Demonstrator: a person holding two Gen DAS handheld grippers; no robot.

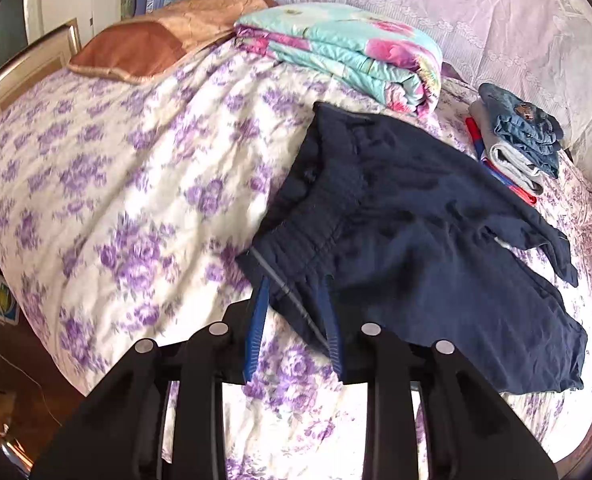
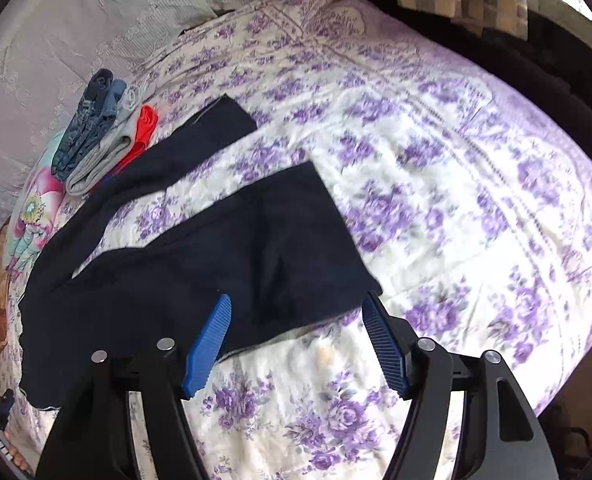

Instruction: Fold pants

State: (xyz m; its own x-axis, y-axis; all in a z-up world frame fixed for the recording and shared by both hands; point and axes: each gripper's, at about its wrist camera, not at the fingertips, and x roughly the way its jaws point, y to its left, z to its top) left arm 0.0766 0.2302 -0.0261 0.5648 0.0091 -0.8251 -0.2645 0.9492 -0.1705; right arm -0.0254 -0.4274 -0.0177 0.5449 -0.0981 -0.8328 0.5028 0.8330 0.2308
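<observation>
The dark navy cloth pants [image 1: 415,216] lie lengthwise between both tools: left gripper [image 1: 296,312] straddles the waistband corner, not visibly clamped, right gripper [image 2: 299,308] is spread around the near leg hem

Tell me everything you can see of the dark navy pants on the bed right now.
The dark navy pants look like soft woven cloth with a gathered elastic waistband. They lie spread and unfolded on the purple-flowered bedspread, legs apart in a V; one hem points away and the far leg runs toward the stack of folded clothes. The left gripper straddles the waistband corner, not closed. The right gripper stands open at the near leg's edge.
</observation>
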